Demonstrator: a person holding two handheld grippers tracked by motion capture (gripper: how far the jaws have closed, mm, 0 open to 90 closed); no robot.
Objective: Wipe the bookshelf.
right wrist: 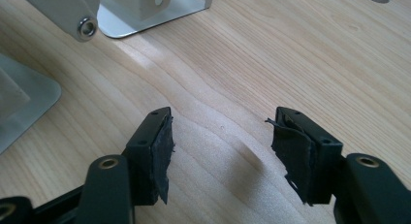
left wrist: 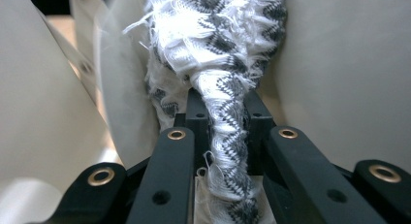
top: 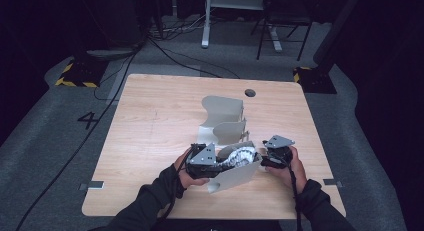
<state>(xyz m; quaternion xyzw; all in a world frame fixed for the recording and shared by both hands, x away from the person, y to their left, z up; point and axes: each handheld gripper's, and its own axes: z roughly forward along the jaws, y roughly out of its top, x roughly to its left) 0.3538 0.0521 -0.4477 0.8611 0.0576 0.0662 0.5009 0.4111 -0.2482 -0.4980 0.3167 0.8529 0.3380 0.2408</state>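
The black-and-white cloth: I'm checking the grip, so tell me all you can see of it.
The cloth is woven in a grey-black zigzag on white, with frayed white threads along its edges. It is bunched into a rope-like twist, pinched between the shut jaws of the left gripper, and runs between pale curved walls of the holder near the table's front.

On the wooden table (top: 150, 141) I count 2 beige shaped holders (top: 225, 113) and 1 black-and-white zigzag cloth (top: 240, 156). There are 2 handheld grippers, left (top: 220, 166) and right (top: 267, 158), plus 1 round grommet hole (top: 250, 93).
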